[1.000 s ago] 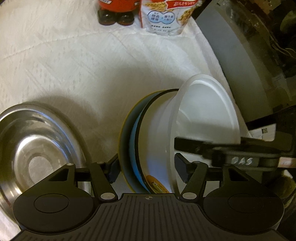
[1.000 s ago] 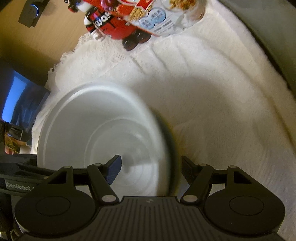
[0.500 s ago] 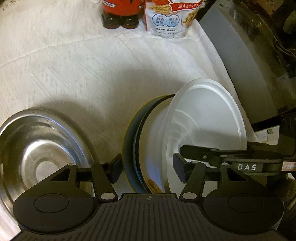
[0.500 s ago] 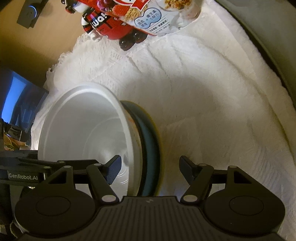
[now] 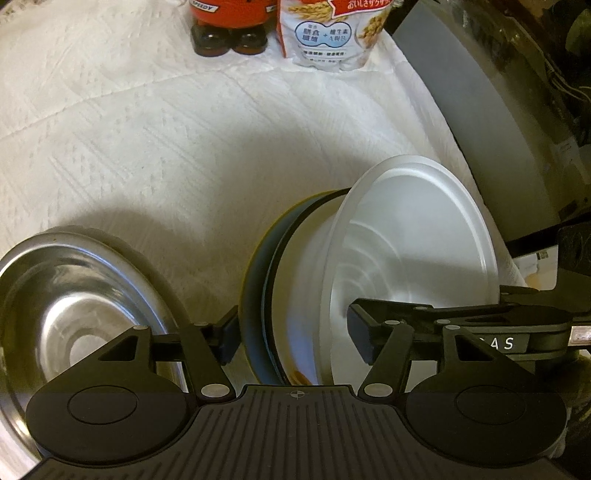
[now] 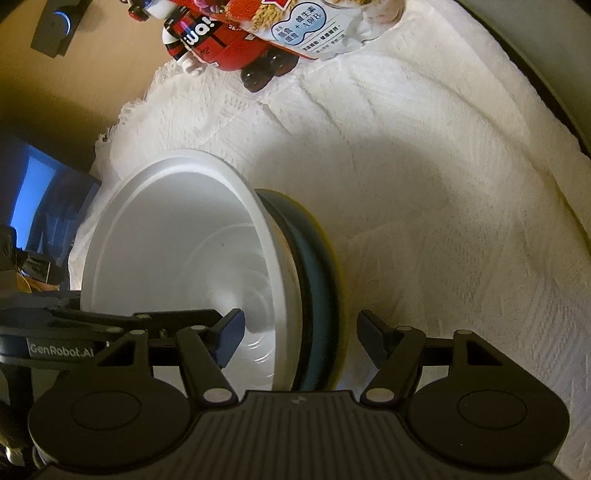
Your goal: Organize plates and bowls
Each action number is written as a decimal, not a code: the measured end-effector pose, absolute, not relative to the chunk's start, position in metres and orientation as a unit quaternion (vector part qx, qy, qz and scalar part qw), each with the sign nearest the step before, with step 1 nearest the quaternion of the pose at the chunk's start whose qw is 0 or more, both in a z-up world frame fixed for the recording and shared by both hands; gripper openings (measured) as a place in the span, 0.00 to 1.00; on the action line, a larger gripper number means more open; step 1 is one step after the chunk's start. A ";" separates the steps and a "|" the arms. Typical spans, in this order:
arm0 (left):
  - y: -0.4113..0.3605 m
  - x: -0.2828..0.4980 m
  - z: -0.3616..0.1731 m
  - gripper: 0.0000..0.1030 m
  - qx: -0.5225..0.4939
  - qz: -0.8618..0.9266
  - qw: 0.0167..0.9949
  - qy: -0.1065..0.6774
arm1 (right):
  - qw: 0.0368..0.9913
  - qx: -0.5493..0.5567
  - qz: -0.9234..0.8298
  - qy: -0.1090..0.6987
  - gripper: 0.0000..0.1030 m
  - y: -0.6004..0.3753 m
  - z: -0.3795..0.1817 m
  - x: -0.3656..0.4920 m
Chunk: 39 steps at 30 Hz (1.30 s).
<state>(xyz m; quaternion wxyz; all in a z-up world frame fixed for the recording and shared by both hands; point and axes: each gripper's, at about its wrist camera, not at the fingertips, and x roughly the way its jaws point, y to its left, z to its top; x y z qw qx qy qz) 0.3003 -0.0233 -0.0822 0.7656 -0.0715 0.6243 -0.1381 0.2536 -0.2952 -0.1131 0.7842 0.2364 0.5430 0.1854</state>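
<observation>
A stack of dishes stands on edge between both grippers: a white plastic bowl [image 5: 417, 240], a white bowl with a printed pattern, and a dark blue plate with a yellow rim [image 5: 258, 273]. My left gripper [image 5: 293, 339] has its jaws wide on either side of the stack. My right gripper [image 6: 299, 339] straddles the same stack [image 6: 184, 258] from the opposite side, one finger inside the white bowl, one outside the blue plate [image 6: 317, 280]. I cannot tell whether the pads touch it. A steel bowl [image 5: 70, 314] sits to the left.
A white textured cloth [image 5: 147, 129] covers the table. A red bottle pack [image 5: 229, 22] and a cereal bag [image 5: 328, 33] stand at the far edge. A grey curved surface [image 5: 480, 122] borders the right side. A blue screen [image 6: 40, 195] lies off the table's left.
The stack has become sharper and steadier in the right wrist view after earlier motion blur. Both cameras have shifted slightly, and the stack sits a little farther in between the fingers.
</observation>
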 end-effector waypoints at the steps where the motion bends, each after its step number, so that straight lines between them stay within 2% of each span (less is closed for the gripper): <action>1: -0.023 0.300 -0.082 0.63 -0.073 -0.139 0.765 0.624 | 0.783 0.239 0.187 0.544 0.66 -0.295 -0.114 0.254; 36: -0.017 0.309 -0.087 0.65 -0.105 -0.141 0.755 0.631 | 0.768 0.247 0.194 0.559 0.65 -0.296 -0.114 0.257; 39: -0.017 0.310 -0.087 0.64 -0.106 -0.145 0.752 0.634 | 0.764 0.248 0.196 0.563 0.62 -0.294 -0.113 0.258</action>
